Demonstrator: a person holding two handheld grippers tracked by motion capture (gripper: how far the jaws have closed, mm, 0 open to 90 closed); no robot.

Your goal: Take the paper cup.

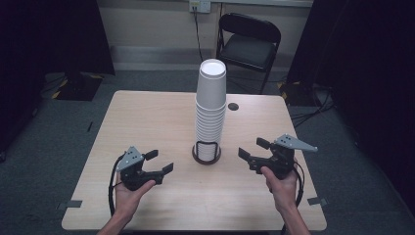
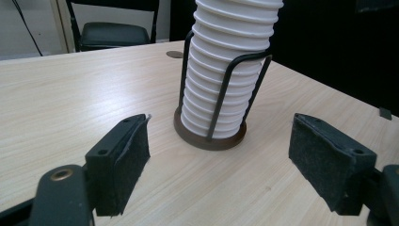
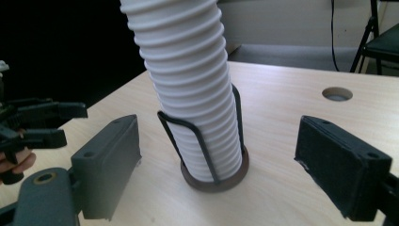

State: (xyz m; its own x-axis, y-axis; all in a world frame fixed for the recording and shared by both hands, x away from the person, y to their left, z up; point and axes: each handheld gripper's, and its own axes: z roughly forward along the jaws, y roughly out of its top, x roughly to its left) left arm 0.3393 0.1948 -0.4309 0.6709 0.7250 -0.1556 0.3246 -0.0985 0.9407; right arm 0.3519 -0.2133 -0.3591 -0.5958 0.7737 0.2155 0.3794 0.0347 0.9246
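Observation:
A tall stack of white paper cups (image 1: 211, 105) stands upright in a dark wire holder with a round brown base (image 1: 206, 152) at the middle of the table. My left gripper (image 1: 159, 162) is held open to the left of the holder, jaws apart and empty. My right gripper (image 1: 254, 149) is open to the right of it, also empty. The cup stack (image 2: 230, 66) and its wire holder (image 2: 221, 94) stand a short way beyond the left jaws. The stack (image 3: 193, 89) and base (image 3: 214, 181) stand between and beyond the right jaws, with the left gripper (image 3: 61, 125) at far left.
The light wooden table (image 1: 147, 122) has a round cable hole (image 1: 233, 106) behind the stack. A black folding chair (image 1: 249, 41) stands past the far edge. Black curtains hang at both sides. Tape marks lie on the floor by the table's near corners.

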